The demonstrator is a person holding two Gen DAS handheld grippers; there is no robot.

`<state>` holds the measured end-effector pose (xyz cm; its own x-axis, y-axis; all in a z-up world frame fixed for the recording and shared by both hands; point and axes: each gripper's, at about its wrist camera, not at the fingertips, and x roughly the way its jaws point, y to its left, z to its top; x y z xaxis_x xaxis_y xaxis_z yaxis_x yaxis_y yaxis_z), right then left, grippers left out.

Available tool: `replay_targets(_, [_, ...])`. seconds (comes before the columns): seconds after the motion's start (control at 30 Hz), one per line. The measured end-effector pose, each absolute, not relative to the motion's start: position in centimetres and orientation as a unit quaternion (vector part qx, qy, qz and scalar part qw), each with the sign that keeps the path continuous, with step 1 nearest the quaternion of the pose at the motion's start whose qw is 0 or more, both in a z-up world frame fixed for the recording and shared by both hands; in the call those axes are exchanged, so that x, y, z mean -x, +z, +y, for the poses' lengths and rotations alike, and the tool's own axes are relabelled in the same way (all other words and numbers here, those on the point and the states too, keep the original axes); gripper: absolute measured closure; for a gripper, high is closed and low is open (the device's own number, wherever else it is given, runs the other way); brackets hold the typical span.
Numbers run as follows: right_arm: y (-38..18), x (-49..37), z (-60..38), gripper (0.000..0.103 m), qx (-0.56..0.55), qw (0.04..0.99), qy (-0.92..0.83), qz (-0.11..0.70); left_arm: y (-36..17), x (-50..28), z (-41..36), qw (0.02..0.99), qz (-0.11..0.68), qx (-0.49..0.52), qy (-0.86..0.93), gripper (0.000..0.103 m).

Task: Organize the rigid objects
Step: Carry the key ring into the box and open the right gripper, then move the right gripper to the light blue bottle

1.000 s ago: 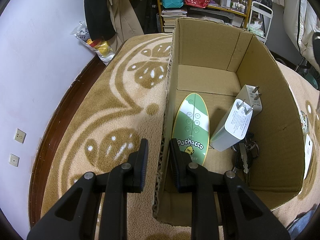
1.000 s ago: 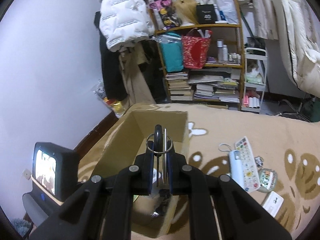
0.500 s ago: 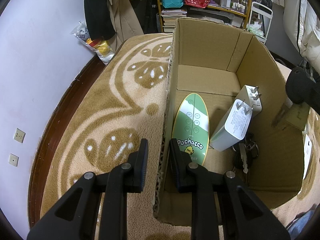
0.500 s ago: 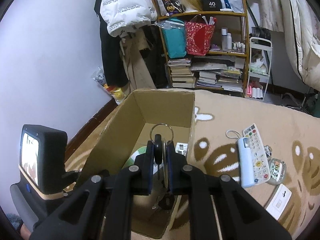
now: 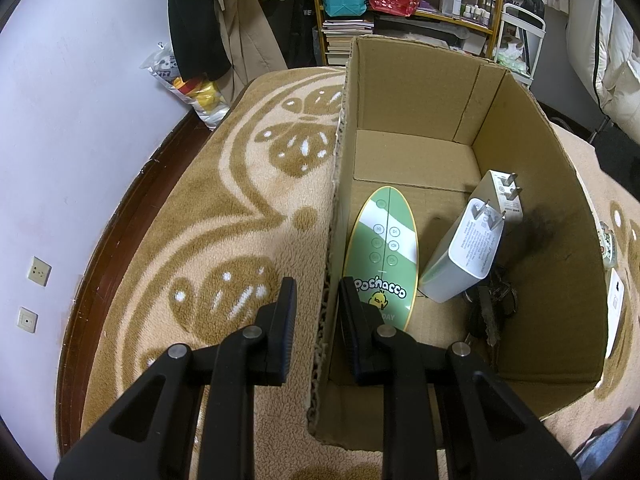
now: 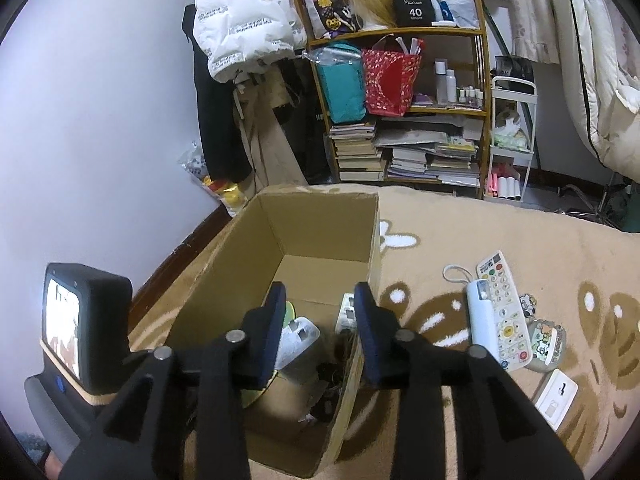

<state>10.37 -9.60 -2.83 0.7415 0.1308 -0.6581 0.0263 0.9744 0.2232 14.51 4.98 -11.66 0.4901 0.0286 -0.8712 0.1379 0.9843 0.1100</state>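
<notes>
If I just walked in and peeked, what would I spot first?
Most likely the big open cardboard box on the patterned rug, with a green Pochacco remote lying flat inside it. Beside that remote a white charger leans with its prongs up, and dark keys sit in the near right corner. The left gripper straddles the box's left wall, while the right gripper hangs open above the box.

At the lower centre of the right wrist view, the gripper's fingers (image 6: 272, 336) hide most of the green oval board (image 6: 289, 312) and part of the white charger (image 6: 298, 338) inside the cardboard box (image 6: 320, 216). A dark blur (image 5: 536, 228) smears the box's right wall in the left wrist view. The keys (image 5: 490, 312) lie half behind the charger (image 5: 464, 256), their number unclear. At the right edge, a white card (image 5: 615, 304) is cut off by the box wall
</notes>
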Motion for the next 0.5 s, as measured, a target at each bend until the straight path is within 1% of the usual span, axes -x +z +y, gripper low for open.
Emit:
replay_targets(0.03, [-2.7,-10.3,-9.7,0.064,-0.107,0.928,0.027,0.356,-11.6,-14.5,5.0,0.86,0.503,-0.084,-0.03,0.081])
replay_targets(0.07, [-2.5,-10.3,-9.8,0.061,-0.104,0.929,0.026,0.354,-11.6,-14.4,4.9,0.86,0.503,-0.085,-0.03,0.081])
replay_targets(0.1, [-2.3,-10.3,-9.9,0.054,-0.101,0.93,0.024,0.352,-11.6,-14.4,4.9,0.86,0.503,-0.085,-0.03,0.081])
replay_targets(0.17, [-2.1,-10.2,-10.3,0.047,-0.092,0.933,0.015,0.348,-11.6,-14.4,4.8,0.86,0.503,-0.084,-0.03,0.081])
replay_targets(0.23, [-1.9,-10.1,-10.9,0.042,-0.085,0.934,0.002,0.346,-11.6,-14.4,4.8,0.86,0.503,-0.085,-0.03,0.081])
replay_targets(0.3, [-2.0,-10.0,-11.6,0.025,-0.083,0.936,-0.011,0.343,-11.5,-14.3,4.9,0.86,0.502,-0.085,-0.03,0.081])
replay_targets(0.33, [-2.1,-10.0,-12.2,0.02,-0.085,0.935,-0.019,0.343,-11.6,-14.4,4.9,0.86,0.503,-0.085,-0.03,0.081])
replay_targets(0.37, [-2.2,-10.0,-12.6,0.012,-0.088,0.934,-0.025,0.344,-11.6,-14.4,4.9,0.86,0.503,-0.085,-0.03,0.081])
replay_targets(0.4, [-2.5,-10.1,-13.2,0.009,-0.091,0.933,-0.035,0.348,-11.5,-14.4,4.8,0.86,0.503,-0.084,-0.03,0.081])
replay_targets(0.43, [-2.6,-10.1,-13.7,0.008,-0.093,0.931,-0.045,0.35,-11.5,-14.4,4.8,0.86,0.503,-0.084,-0.03,0.081])
replay_targets(0.5, [-2.9,-10.3,-14.9,0.0,-0.097,0.928,-0.062,0.355,-11.5,-14.4,4.8,0.86,0.503,-0.084,-0.03,0.081])
